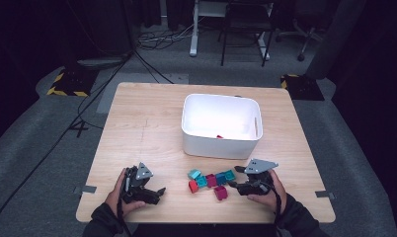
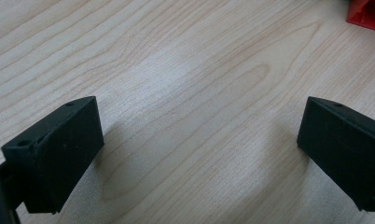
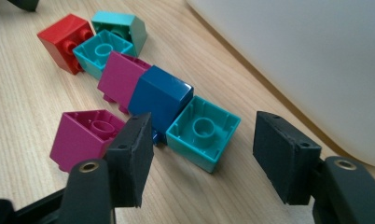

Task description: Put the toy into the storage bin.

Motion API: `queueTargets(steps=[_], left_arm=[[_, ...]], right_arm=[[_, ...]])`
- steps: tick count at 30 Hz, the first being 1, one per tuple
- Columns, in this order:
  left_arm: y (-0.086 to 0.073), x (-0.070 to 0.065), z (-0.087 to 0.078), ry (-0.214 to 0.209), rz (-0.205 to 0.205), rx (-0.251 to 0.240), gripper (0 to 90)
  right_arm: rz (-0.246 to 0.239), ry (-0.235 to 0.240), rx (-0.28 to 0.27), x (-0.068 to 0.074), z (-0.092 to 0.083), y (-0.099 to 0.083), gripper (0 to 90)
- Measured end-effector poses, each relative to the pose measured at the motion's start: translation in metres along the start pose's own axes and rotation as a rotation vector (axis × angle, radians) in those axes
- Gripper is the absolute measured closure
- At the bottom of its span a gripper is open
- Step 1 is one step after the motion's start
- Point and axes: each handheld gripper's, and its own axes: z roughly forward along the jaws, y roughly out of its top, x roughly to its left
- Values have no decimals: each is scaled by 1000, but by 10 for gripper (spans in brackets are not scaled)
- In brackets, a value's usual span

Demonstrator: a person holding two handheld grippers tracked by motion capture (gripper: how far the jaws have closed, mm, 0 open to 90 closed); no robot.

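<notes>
Fingers (image 2: 59, 154) of the left gripper (image 1: 146, 190) stand wide apart over bare wood with nothing between them; that gripper sits near the front left corner of the worktop (image 1: 147, 118), held in the person's left hand (image 1: 118, 197). A corner of the red block (image 2: 367, 11) shows at the top right of the left gripper view.

Right of it, near the middle of the front edge, lies a loose cluster of blocks. Seen from above, the red block (image 1: 193, 186) is at the left end, with a pale teal block (image 1: 194, 174) just behind it. Next come a teal block (image 1: 202, 181), a magenta block (image 1: 212, 179), a blue block (image 1: 220, 177) and a second teal block (image 1: 230, 175), touching in a slanted row. A second magenta block (image 1: 220, 192) lies alone, just in front of the row.

Behind the cluster, toward the right half of the worktop, stands a white bin (image 1: 221, 143) with a small red piece (image 1: 219, 136) inside.

Farthest right, the right gripper (image 1: 242, 186) rests low in the right hand (image 1: 268, 192), near the front right corner. Its fingers (image 3: 132, 158) are apart and grip nothing; the second teal block (image 3: 203, 132), open side up, lies just ahead of the gap between them, untouched.
</notes>
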Motion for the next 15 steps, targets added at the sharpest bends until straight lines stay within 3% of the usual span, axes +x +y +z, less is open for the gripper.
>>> queueTargets(steps=[3,11,15], left_arm=[[0,0,0,0,0,0,5],[0,0,0,0,0,0,5],[0,0,0,1,0,0,5]], right_arm=[[-11,-8,11,0,4,-2,384],[24,-11,18,-6,12,-5,394],[42,-17,17,-11,12,-7,440]])
